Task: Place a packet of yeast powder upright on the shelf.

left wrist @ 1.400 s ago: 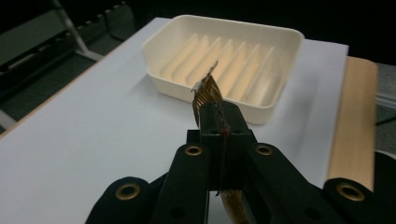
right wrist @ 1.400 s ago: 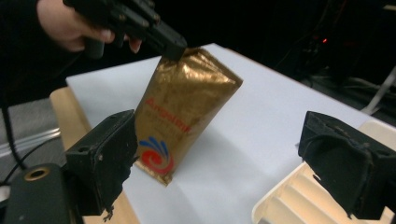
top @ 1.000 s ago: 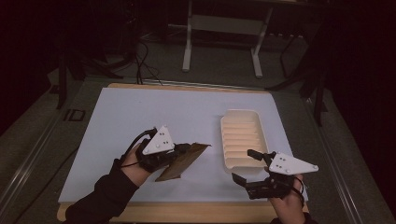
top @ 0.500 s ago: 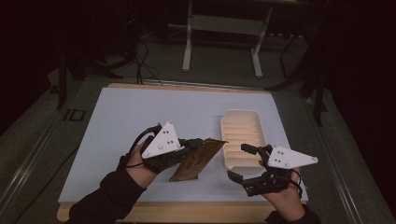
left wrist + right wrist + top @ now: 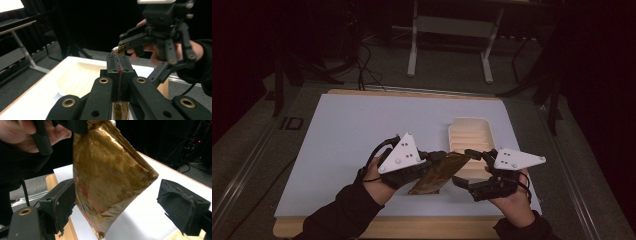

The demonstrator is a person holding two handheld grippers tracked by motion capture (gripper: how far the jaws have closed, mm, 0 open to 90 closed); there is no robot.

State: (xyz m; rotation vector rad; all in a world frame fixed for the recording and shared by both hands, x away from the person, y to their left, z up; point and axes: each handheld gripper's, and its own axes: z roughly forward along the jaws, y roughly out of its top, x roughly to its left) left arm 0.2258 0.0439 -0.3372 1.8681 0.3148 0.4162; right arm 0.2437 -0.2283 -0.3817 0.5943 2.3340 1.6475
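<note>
A shiny gold-brown foil bag (image 5: 438, 176) hangs tilted above the white table (image 5: 347, 135), near its front edge. My left gripper (image 5: 438, 157) is shut on the bag's upper edge; in the left gripper view the thin seam (image 5: 119, 75) is pinched between the closed jaws. My right gripper (image 5: 465, 168) stands open just right of the bag. In the right gripper view the bag (image 5: 107, 177) hangs between the wide-spread pads (image 5: 61, 203), nearer the left one, touching neither clearly. The left gripper (image 5: 72, 125) grips the bag from above.
A cream ribbed tray (image 5: 472, 134) lies on the table behind the right gripper, also seen as the tray (image 5: 80, 77) in the left gripper view. The table's wooden front edge (image 5: 412, 227) lies close under both hands. A metal stand (image 5: 447, 30) is beyond the table.
My left gripper has carried the bag to the right and lifted it. My right gripper has moved left and its open jaws now flank the bag's lower end.
</note>
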